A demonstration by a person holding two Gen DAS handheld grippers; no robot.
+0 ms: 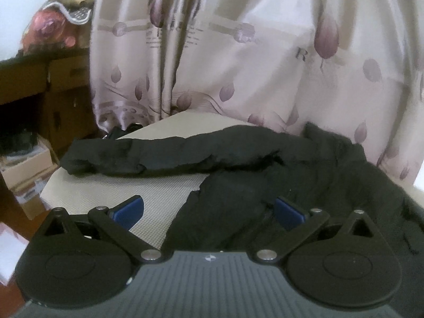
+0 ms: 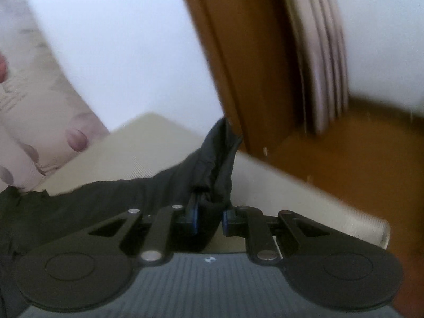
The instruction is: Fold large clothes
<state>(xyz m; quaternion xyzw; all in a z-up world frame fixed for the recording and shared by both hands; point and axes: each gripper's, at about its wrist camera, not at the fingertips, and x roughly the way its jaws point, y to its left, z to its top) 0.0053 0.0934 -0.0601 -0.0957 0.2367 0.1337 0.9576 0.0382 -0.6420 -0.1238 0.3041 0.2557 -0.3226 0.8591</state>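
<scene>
Right gripper (image 2: 209, 218) pinches black jacket (image 1: 304, 185), sleeve (image 1: 159, 156) stretched leftward; left gripper (image 1: 209, 212) wide open.

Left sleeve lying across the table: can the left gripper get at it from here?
Probably yes. The left gripper is open, and only bare table lies between it and the sleeve; nothing covers the sleeve.

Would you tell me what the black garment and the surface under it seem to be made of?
The black garment looks like thin matte synthetic cloth, crumpling into fine wrinkles where the right gripper pinches it. The surface shows a fine woven grid, probably a textile-covered pad.
</scene>
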